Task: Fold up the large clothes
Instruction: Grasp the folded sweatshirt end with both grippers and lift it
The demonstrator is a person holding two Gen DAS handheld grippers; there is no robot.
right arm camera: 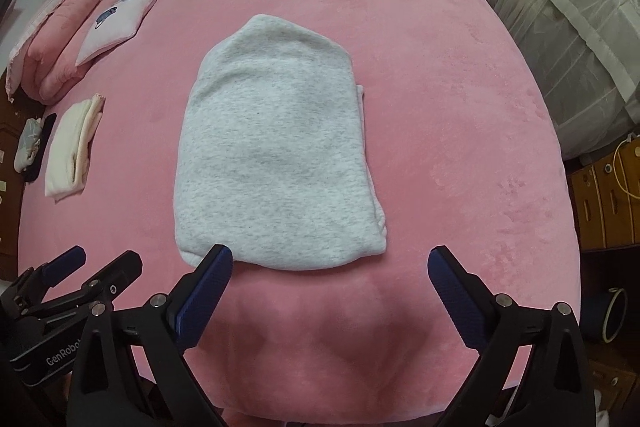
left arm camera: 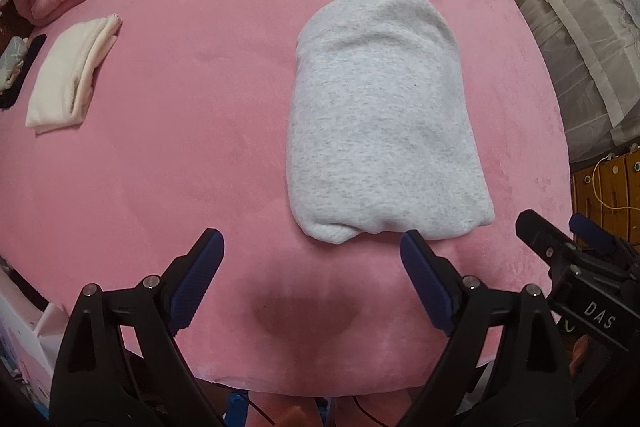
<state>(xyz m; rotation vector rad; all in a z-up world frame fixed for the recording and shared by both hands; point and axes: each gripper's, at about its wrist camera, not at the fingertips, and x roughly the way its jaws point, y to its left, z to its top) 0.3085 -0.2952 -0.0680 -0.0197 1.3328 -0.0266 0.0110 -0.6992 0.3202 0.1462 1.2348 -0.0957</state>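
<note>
A light grey garment (left arm camera: 380, 131) lies folded into a compact rectangle on the pink bed cover (left arm camera: 192, 147). In the right wrist view the same garment (right arm camera: 276, 163) fills the middle of the bed. My left gripper (left arm camera: 312, 247) hangs open above the cover, just in front of the garment's near edge, with nothing between its blue pads. My right gripper (right arm camera: 330, 263) is also open and empty, over the garment's near right corner. The right gripper (left arm camera: 568, 243) shows at the right edge of the left wrist view, and the left gripper (right arm camera: 92, 267) at the lower left of the right wrist view.
A folded cream garment (left arm camera: 72, 79) lies at the bed's left side, beside small dark items (right arm camera: 34, 147). Pink quilts (right arm camera: 60, 43) and a pale pillow (right arm camera: 120, 23) sit at the far left. A beige curtain (right arm camera: 560, 7) and wooden drawers (right arm camera: 608, 195) stand right of the bed.
</note>
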